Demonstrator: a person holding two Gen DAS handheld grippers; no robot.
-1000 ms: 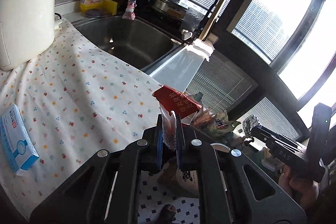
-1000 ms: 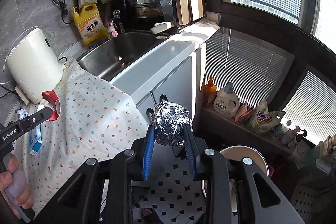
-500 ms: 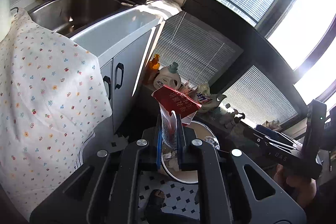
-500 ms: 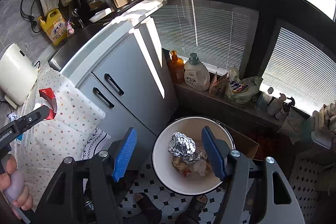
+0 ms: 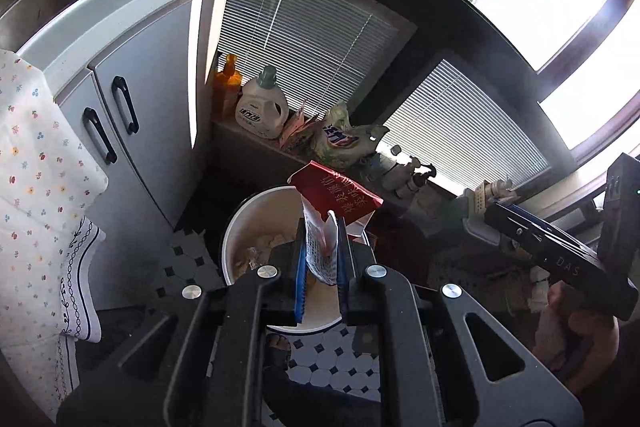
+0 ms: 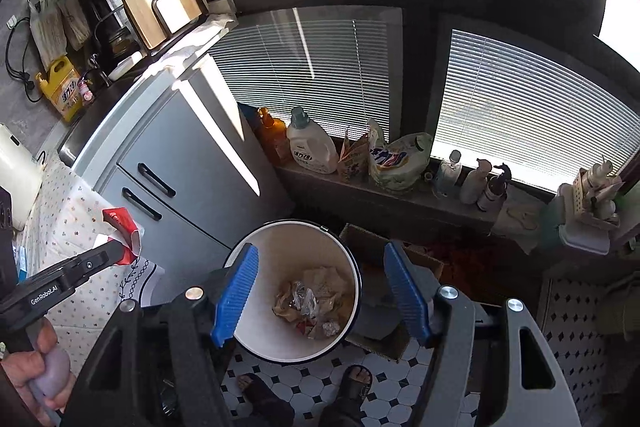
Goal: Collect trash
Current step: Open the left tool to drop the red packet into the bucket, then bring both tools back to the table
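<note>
My left gripper point(image 5: 321, 233) is shut on a red and white snack packet point(image 5: 336, 193), which sticks up out of the blue pads above the white trash bin point(image 5: 240, 215). In the right wrist view, the left gripper point(image 6: 118, 251) and the packet point(image 6: 120, 223) hang left of the bin point(image 6: 280, 225). My right gripper point(image 6: 320, 291) stands open over the bin's mouth with nothing between its fingers. A crumpled foil ball point(image 6: 331, 327) lies among wrappers at the bin's bottom. The right gripper point(image 5: 478, 223) also shows at the right of the left wrist view.
A grey cabinet point(image 6: 192, 163) with black handles and a flowered cloth point(image 5: 36, 167) stand left of the bin. A cardboard box point(image 6: 380, 247) sits behind it. Detergent bottles point(image 6: 312, 147) line the low window sill. A person's sandalled feet point(image 6: 356, 379) are on the tiled floor.
Both grippers swung from the counter to above the bin. The right gripper opened and the foil ball dropped into the bin. The left gripper kept its hold on the packet.
</note>
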